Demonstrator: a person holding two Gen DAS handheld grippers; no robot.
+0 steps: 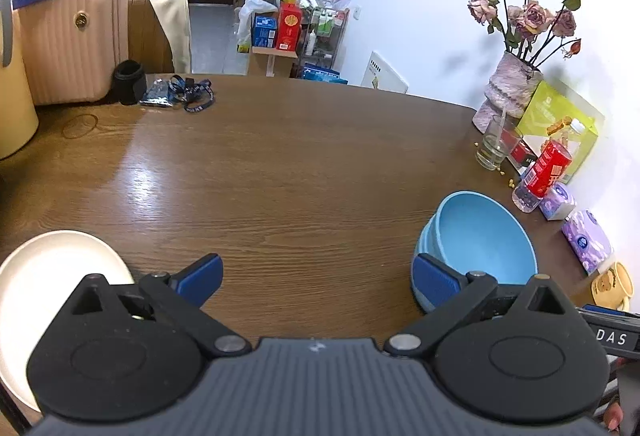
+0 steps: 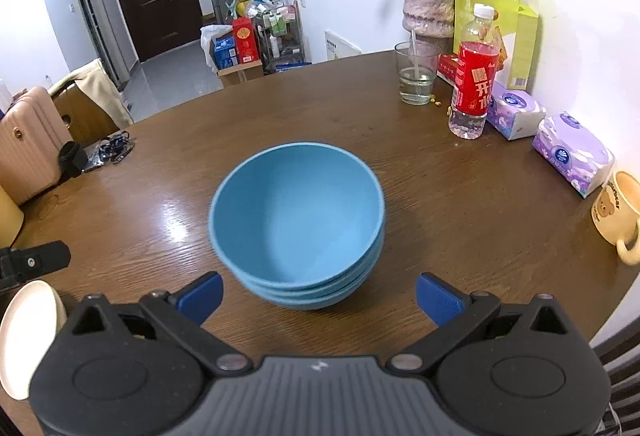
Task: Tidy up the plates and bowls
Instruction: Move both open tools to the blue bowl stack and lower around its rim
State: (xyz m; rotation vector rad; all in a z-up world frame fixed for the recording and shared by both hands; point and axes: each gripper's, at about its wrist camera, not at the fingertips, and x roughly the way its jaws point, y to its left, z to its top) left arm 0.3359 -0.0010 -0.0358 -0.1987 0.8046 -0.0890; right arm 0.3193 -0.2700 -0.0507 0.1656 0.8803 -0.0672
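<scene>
The desk (image 1: 280, 163) is bare wood across its centre and far half, open as far as the curved far edge. Clutter lines the right edge: glass (image 2: 415, 73), red-labelled bottle (image 2: 474, 75), tissue packs (image 2: 572, 151), mug (image 2: 618, 213). A suitcase (image 1: 72, 39) stands at the left edge.

The stack of blue bowls (image 2: 296, 220) sits upright near the desk's front, nested. The white plate (image 1: 44, 284) lies at the front left, partly hidden.

Left tool (image 1: 316, 276): jaws spread wide, holding nothing; its right pad overlaps the bowls in view, contact unclear. Right tool (image 2: 318, 296): jaws spread wide, empty, just short of the bowls.
</scene>
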